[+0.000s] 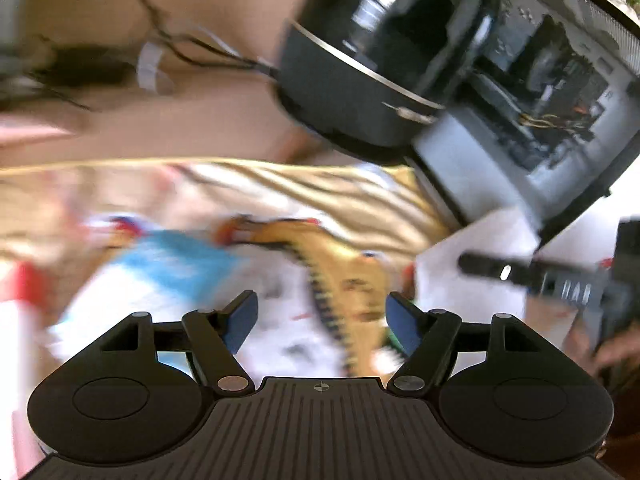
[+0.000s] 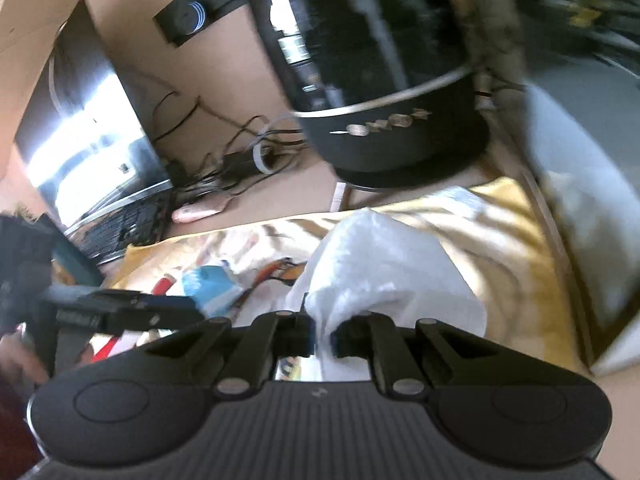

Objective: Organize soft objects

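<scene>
My left gripper [image 1: 322, 312] is open, its blue pads spread above a printed cloth [image 1: 344, 280] in yellow, white and blue that lies flat on the desk. Nothing sits between its fingers. My right gripper [image 2: 324, 336] is shut on a white cloth [image 2: 380, 264], which bunches up just ahead of the jaws over the printed cloth [image 2: 500, 232]. In the left wrist view the right gripper [image 1: 492, 270] reaches in from the right with the white cloth [image 1: 472, 248]. In the right wrist view the left gripper [image 2: 176, 306] shows at the left. Both views are motion-blurred.
A black round appliance [image 1: 360, 80] [image 2: 380, 80] stands behind the cloths. An open computer case [image 1: 540, 100] is at the right. Cables [image 2: 240, 152], a pink mouse [image 2: 200, 212], a keyboard [image 2: 120, 224] and a monitor [image 2: 88, 128] are at the back left.
</scene>
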